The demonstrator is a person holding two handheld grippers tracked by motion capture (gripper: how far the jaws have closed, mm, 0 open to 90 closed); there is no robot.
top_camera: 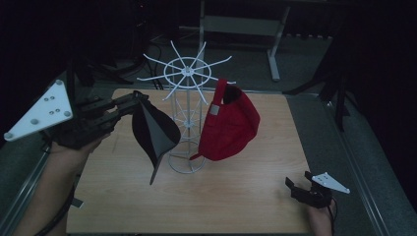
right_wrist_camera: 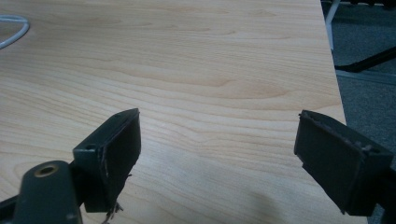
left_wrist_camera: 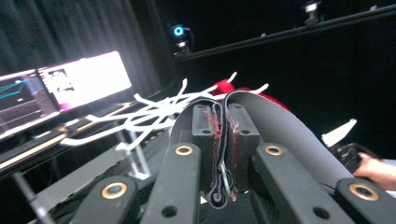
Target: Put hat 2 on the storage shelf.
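Pale wooden table (top_camera: 236, 196) carries white wire rack (top_camera: 188, 93), dark room around

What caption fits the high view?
Left gripper lifts a black-and-grey cap beside a white wire rack holding a red cap.

wire rack (top_camera: 187, 120) on wooden table (top_camera: 246, 196)

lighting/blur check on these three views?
High view: dim, dark surround; black cap and red cap still readable. Left gripper view: monitor blown out, white rack soft, cap strap sharp between shut jaws. Right gripper view: evenly lit table, near jaws slightly soft.
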